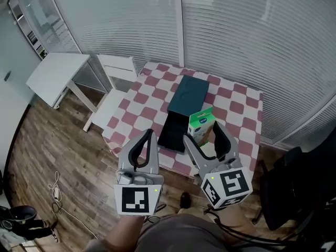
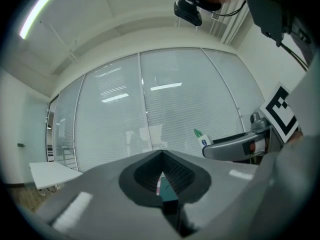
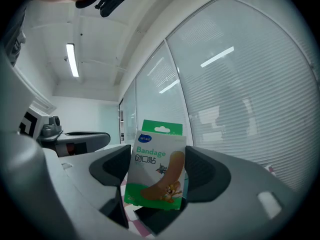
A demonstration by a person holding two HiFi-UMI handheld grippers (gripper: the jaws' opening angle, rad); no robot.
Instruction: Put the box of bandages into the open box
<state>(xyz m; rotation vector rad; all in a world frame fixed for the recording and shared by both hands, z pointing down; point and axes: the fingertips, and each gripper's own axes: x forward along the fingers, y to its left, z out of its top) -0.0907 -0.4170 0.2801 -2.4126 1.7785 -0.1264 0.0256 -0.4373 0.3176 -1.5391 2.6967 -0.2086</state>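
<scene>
Over table (image 1: 237,107); bandage box (image 3: 156,171) in right tool (image 1: 201,132)

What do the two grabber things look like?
The left gripper and right gripper match. Both are light grey, with two long curved fingers lined inside with black ribbed pads. At the back of each sits a white cube printed with black square markers.

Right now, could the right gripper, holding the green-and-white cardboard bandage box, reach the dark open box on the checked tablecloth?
Probably yes: the right gripper, shut on the bandage box, hangs just beside the open box. Nothing lies between them, and the shut left gripper is off to the side.
</scene>
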